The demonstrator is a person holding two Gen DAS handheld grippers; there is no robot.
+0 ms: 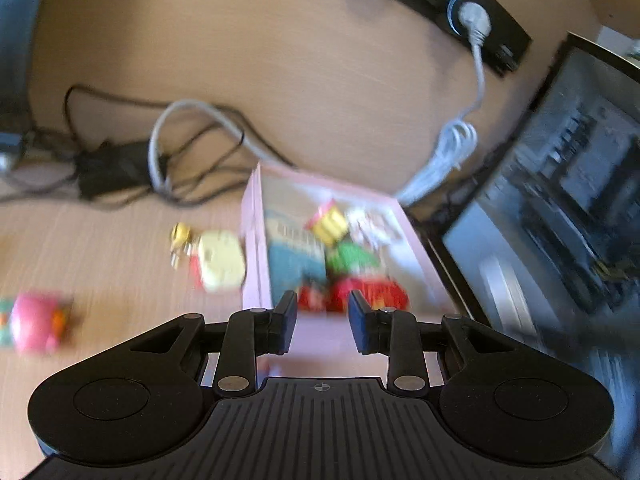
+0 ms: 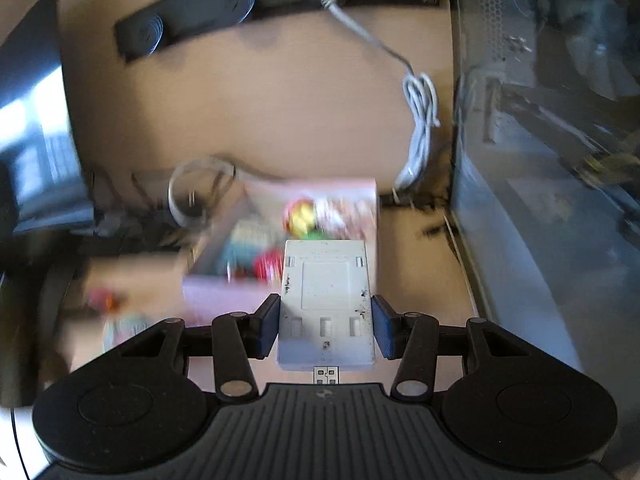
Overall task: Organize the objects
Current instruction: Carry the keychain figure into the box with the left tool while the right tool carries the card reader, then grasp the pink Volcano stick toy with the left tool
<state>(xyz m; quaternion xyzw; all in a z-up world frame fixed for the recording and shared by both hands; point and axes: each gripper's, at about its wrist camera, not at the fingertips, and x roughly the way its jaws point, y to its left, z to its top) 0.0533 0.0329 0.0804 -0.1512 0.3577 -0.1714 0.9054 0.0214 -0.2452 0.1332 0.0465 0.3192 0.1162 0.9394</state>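
Note:
A pink open box (image 1: pixel 252 240) sits on the wooden desk and holds several small toys: a yellow and red one (image 1: pixel 330 222), a green one (image 1: pixel 350 258), red ones (image 1: pixel 360 292). My left gripper (image 1: pixel 323 312) hovers at the box's near end, open, with nothing between its blue pads. Left of the box lie a pale yellow toy (image 1: pixel 220 260) and a pink toy (image 1: pixel 36 324). My right gripper (image 2: pixel 326 328) is shut on a flat white USB device (image 2: pixel 326 300), plug toward the camera, held over the near right part of the pink box (image 2: pixel 216 296). Both views are motion-blurred.
Tangled black cables and an adapter (image 1: pixel 116 168) lie behind the toys on the left. A coiled grey cable (image 1: pixel 452 148) runs to a black power strip (image 1: pixel 480 20) on the back wall. A dark glass-sided case (image 2: pixel 540 160) stands close on the right of the box.

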